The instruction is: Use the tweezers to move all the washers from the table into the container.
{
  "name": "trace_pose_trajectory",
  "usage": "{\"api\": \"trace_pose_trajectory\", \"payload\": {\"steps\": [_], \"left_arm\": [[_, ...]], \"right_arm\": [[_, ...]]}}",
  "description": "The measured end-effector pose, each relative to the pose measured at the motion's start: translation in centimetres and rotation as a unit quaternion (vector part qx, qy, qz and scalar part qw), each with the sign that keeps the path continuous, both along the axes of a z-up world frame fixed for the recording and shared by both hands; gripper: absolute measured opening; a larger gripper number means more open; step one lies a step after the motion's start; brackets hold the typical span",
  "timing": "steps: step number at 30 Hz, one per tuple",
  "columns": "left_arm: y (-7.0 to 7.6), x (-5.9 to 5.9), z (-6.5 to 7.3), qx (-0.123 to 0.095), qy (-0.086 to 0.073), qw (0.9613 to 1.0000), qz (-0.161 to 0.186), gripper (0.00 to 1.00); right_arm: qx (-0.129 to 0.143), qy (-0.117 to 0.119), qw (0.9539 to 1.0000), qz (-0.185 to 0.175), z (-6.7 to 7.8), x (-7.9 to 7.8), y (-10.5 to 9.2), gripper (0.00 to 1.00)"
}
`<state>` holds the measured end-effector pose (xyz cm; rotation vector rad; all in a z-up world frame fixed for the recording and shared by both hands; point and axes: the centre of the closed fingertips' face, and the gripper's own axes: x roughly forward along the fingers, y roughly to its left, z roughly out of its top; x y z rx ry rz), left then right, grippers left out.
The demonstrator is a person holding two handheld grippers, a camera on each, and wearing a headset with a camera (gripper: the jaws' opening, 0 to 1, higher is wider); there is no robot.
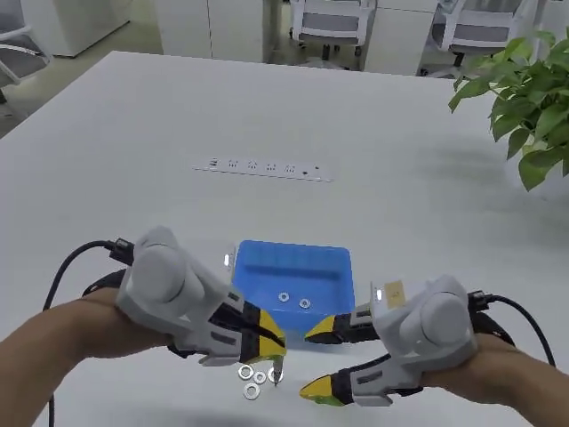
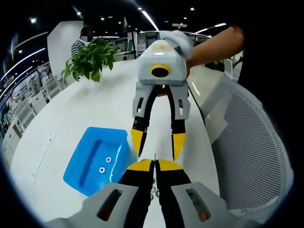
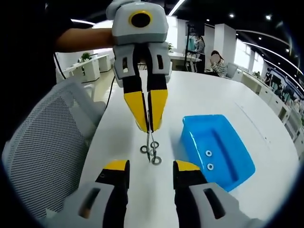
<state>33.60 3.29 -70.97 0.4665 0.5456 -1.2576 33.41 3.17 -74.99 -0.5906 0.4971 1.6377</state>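
The left hand-held gripper is clamped on the tweezers, whose tips reach down among the loose washers lying on the desk just near of the blue container (two washers already lie inside). The right hand-held gripper hangs beside them, jaws apart. The washers lie flat and thin, so the tips may skid off one and scatter the cluster, or a poorly pinched washer may drop before clearing the container's wall.

— Bright blue, that container, with silvery washers beside it.
— And the left gripper and right gripper are pale grey, with yellow-and-black jaws. White table, green plant, grey mesh chair
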Motion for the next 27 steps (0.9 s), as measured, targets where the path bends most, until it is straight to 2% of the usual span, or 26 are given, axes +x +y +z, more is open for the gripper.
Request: {"api": "trace_pose_trajectory", "payload": {"steps": [11,19,27], "left_arm": [[0.0,0.0,-0.1,0.001,0.004,1.0000,-0.003,0.06],[0.0,0.0,-0.1,0.004,0.007,0.9999,-0.008,0.06],[-0.2,-0.1,-0.2,0.005,0.009,0.9999,-0.012,0.06]], "right_arm": [[-0.014,0.000,0.9991,0.040,-0.8,-0.7,1.6,0.26],[-0.025,-0.022,0.9970,0.071,-1.4,-0.8,2.4,0.18],[-0.029,-0.027,0.9967,0.071,-1.7,-0.7,2.7,0.12]]}}
